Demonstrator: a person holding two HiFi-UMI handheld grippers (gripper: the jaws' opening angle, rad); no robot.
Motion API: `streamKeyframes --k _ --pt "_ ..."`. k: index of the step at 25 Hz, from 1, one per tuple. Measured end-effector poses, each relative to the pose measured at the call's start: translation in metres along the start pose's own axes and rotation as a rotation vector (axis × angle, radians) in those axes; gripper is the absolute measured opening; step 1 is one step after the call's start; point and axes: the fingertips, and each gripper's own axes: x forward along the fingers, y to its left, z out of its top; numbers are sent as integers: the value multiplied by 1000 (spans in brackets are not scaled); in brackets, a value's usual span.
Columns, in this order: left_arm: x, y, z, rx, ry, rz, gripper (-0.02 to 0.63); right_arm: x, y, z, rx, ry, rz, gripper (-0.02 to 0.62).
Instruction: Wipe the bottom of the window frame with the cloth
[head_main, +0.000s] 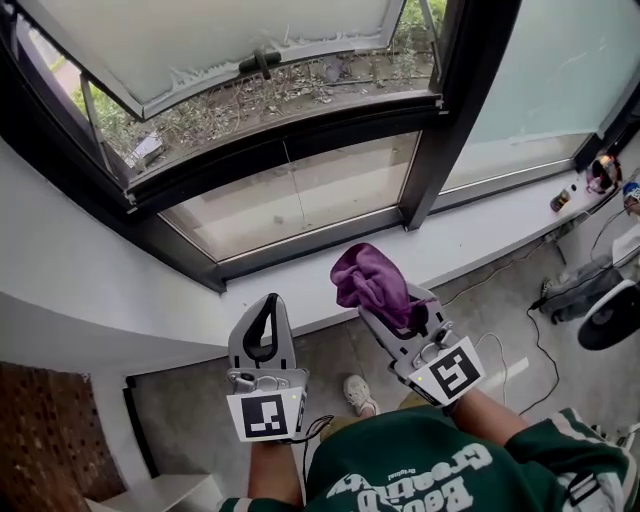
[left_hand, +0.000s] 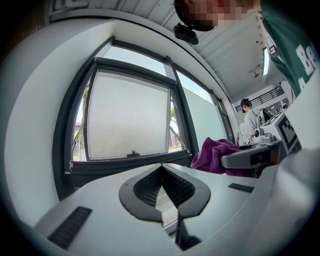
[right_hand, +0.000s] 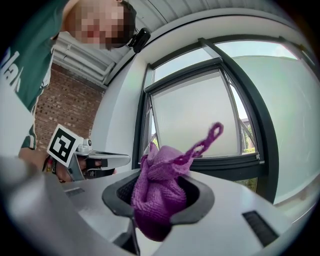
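Not wiping yet. R claw pinching purple cloth betw. its jaws. L claw pressed shut, nothing inside. Bottom of window frame just ahead of R claw; next, prob. push cloth onto it.

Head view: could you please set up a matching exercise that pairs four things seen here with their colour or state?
Things:
1. cloth
2. left gripper
3. right gripper
4. upper window sash

States:
A. swung open outward
B. purple and bunched up
C. jaws together, nothing between them
D. jaws clamped on fabric

Pairs: 1-B, 2-C, 3-D, 4-A
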Motion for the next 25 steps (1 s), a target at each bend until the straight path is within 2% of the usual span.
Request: streamKeyframes --k 8,15,25 --pt "1 4 2 1 -8 -2 5 5 0 0 -27 -6 11 147" --pt "3 0 2 3 -6 22 5 10 -3 -1 -3 3 47 148" --pt "17 -16 10 8 4 73 5 11 -28 3 13 -10 91 147"
